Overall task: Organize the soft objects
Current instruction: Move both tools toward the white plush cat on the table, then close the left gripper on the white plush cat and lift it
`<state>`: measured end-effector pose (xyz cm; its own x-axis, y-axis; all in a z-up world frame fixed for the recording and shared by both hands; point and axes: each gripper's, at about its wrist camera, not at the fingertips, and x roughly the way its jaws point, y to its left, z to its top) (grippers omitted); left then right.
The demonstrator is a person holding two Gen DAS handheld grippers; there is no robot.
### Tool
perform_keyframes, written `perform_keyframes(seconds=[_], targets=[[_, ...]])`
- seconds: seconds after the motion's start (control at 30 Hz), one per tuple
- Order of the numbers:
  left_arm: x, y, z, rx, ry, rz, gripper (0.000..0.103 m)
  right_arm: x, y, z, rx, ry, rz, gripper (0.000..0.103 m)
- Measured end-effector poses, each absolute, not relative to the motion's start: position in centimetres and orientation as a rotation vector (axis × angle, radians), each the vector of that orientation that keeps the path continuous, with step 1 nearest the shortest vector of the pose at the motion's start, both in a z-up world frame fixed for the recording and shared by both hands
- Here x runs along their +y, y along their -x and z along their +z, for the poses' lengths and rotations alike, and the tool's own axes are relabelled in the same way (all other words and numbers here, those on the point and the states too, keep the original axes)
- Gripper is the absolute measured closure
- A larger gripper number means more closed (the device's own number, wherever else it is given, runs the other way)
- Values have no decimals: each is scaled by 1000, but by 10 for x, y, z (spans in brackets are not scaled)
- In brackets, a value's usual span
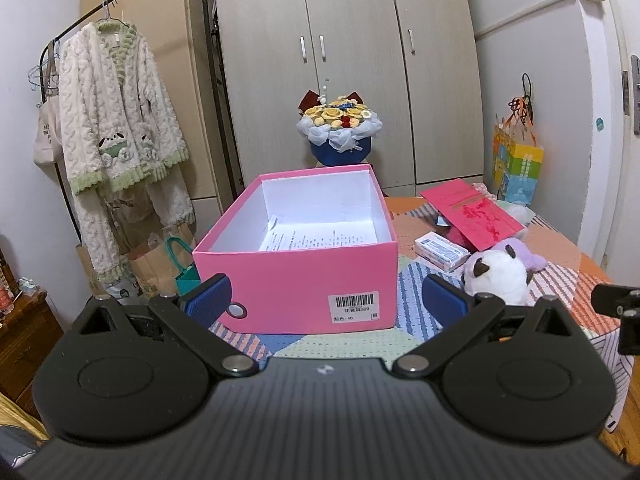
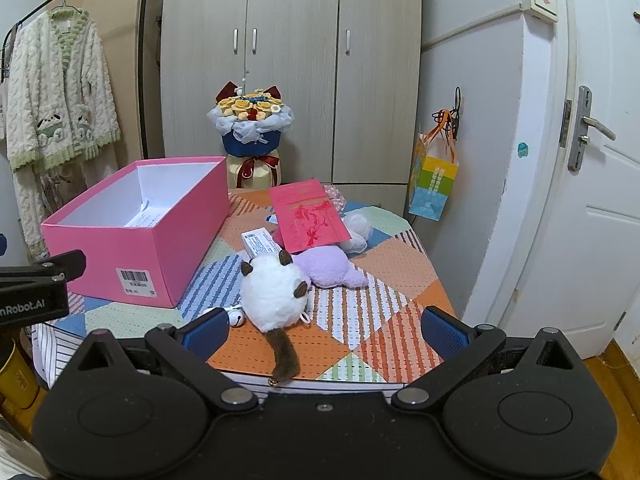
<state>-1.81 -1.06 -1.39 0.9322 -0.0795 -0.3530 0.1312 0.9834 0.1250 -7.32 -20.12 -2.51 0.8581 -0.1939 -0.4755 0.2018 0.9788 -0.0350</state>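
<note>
An open pink box (image 1: pixel 296 276) (image 2: pixel 132 256) with a sheet of paper inside stands on the left of the patchwork-covered table (image 2: pixel 380 320). A white plush cat with brown ears and tail (image 2: pixel 274 294) (image 1: pixel 498 274) lies to its right, beside a purple plush (image 2: pixel 332 266) (image 1: pixel 524 254). My left gripper (image 1: pixel 326 298) is open and empty, just in front of the box. My right gripper (image 2: pixel 324 330) is open and empty, just in front of the white plush's tail.
A red card (image 2: pixel 308 216), a small white packet (image 2: pixel 260 242) and clear wrapping (image 2: pixel 356 228) lie behind the plushes. A flower bouquet (image 2: pixel 250 120) stands at the back by the wardrobe. A colourful bag (image 2: pixel 434 184) hangs on the right wall. A robe hangs on a rack (image 1: pixel 120 120) at left.
</note>
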Motion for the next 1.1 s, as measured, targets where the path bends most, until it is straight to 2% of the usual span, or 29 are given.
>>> perform_keyframes(seconds=[0.2,0.73,0.9,1.1], targets=[[-7,30,-7,312,-129,-128,0,-198,79,-21,481,-5,-200,0],[-18,18,0,350,-88,-268,0,-200,86,-20,408,37,-47,0],[-41,4,-10,384,-144,-332,0,-224,80,-36,283,2,103,0],[-61,-25,-25,417,-101,-404,0,-241,50,-60,324,-36,212,0]])
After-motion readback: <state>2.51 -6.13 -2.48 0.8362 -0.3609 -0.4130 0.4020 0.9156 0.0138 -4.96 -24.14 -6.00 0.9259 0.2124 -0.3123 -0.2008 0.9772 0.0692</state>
